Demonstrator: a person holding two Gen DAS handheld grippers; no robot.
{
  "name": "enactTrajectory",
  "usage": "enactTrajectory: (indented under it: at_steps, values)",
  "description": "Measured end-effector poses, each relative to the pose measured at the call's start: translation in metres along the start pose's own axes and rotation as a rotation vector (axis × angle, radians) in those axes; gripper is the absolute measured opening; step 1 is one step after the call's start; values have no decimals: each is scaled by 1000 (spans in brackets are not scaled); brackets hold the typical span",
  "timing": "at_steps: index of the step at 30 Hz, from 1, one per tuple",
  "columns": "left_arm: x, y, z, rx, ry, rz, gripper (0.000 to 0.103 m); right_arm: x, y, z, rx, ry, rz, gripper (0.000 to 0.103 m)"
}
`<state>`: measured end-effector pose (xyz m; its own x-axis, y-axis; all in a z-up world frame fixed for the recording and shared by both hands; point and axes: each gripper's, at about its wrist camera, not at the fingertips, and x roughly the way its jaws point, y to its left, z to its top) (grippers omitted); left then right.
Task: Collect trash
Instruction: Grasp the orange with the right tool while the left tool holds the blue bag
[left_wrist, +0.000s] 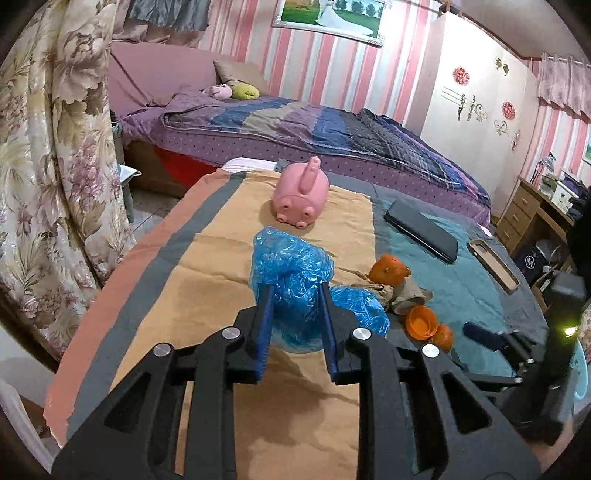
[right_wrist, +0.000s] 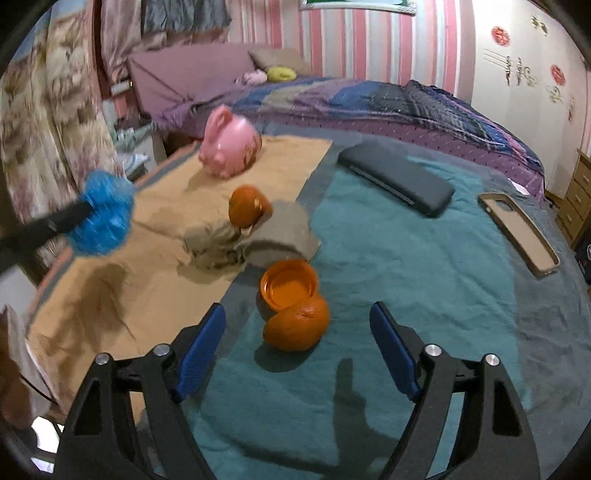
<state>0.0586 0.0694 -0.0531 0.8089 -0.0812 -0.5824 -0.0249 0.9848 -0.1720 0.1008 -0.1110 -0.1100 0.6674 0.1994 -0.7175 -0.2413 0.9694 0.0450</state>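
My left gripper (left_wrist: 294, 291) is shut on a crumpled blue plastic bag (left_wrist: 291, 262), held a little above the tan cloth (left_wrist: 207, 295). The right wrist view shows that bag (right_wrist: 105, 218) at the left, on the tip of the left gripper. An orange peel half (right_wrist: 299, 326) lies on the teal cloth against an orange cap (right_wrist: 290, 284). My right gripper (right_wrist: 297, 310) stands open around the peel, pads well clear of it. Another orange peel (right_wrist: 247, 206) rests on crumpled brown paper (right_wrist: 266, 240).
A pink rabbit-shaped toy (right_wrist: 229, 144) stands at the far end of the tan cloth. A black flat case (right_wrist: 399, 181) and a phone cover (right_wrist: 517, 232) lie on the right. A bed (left_wrist: 332, 129) lies beyond, a flowered curtain (left_wrist: 55, 147) hangs left, wooden drawers (left_wrist: 524, 210) stand right.
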Motion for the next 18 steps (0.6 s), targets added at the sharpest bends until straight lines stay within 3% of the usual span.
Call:
enactTrajectory:
  at_steps: [4,9,18]
  values:
    - [-2,1,0,5,-4,-4,22,4,0,-3,2,20,6,41]
    - [-5,-3,1,8,-12,-15,22,-4,-8,-4,26,-5,19,33]
    - [-10,-17,3,21,-29,-33,22,-48,-32,6,57,-123,33,32]
